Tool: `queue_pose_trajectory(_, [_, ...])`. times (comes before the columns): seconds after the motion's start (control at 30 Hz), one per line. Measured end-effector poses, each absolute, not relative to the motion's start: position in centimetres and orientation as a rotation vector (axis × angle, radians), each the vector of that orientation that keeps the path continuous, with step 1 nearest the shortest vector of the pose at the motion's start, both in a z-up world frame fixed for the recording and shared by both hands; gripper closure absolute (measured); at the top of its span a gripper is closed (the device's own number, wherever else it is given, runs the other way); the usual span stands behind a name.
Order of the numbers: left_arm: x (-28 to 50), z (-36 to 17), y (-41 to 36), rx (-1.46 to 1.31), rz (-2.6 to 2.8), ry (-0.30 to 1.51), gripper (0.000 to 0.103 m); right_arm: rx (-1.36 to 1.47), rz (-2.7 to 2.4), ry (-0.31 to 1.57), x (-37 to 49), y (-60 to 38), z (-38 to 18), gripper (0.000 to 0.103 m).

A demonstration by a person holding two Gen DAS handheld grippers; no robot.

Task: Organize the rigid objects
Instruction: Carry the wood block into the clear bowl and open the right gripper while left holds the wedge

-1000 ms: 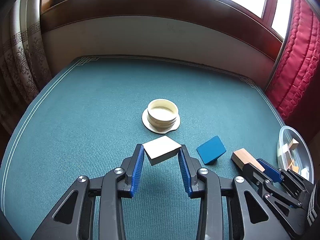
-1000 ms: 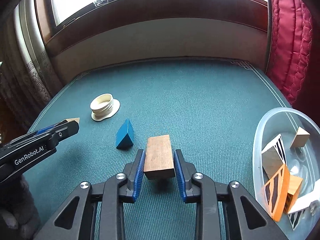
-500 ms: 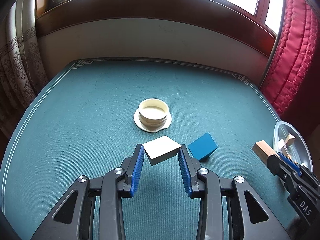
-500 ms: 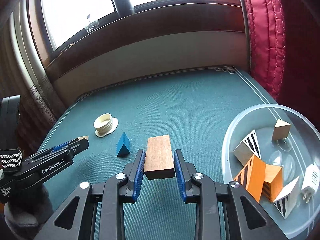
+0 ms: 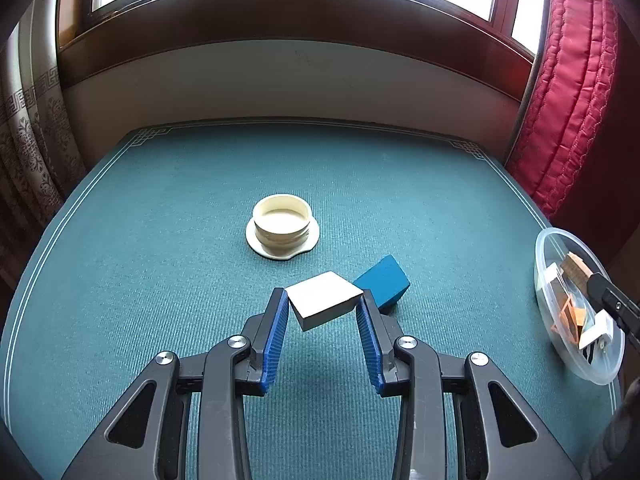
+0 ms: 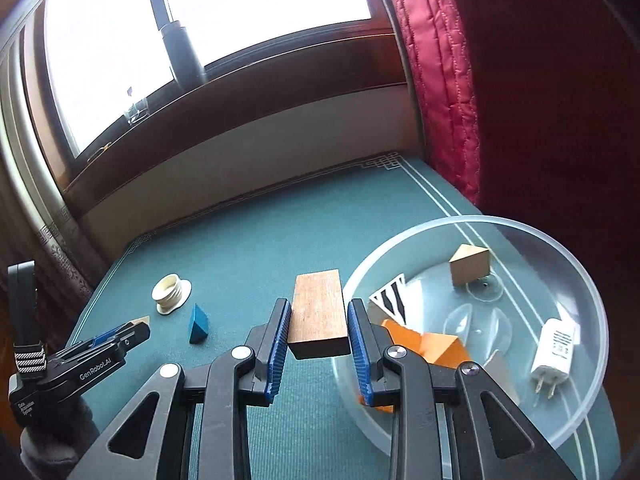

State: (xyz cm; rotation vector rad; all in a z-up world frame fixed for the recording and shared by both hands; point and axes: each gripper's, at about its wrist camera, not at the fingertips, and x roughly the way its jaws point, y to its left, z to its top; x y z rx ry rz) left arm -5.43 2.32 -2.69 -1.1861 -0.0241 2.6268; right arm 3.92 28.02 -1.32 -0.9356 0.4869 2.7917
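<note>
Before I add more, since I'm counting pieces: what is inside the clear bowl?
In the clear bowl: a tan wooden wedge, a zebra-striped block, orange blocks and a white plug adapter. The right gripper covers part of the orange pieces, so more may hide there.

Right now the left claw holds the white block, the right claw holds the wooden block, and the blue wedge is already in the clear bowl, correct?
Not quite. The blue wedge lies on the green table, outside the clear bowl, as the right wrist view shows. The left claw does hold the white block, and the right claw the wooden block.
</note>
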Motion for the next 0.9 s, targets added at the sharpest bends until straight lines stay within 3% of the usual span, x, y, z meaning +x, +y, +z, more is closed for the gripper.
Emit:
queue_pose_trajectory(0.73, [-4.0, -2.5, 3.9, -1.153, 2.589, 0.036, 0.067, -0.857, 2.601, 0.549, 7.1, 34.5, -2.3, 0.071])
queue_pose_trajectory(0.8, [-3.9, -2.5, 4.1, -1.151, 2.585, 0.041, 0.067, -0.854, 2.59, 0.569, 7.3, 34.9, -2.4, 0.054])
queue_pose_trajectory(0.9, [-3.9, -2.5, 4.5, -1.152, 2.579, 0.049, 0.067, -0.83, 2.58, 0.595, 7.7, 35.4, -2.4, 0.037])
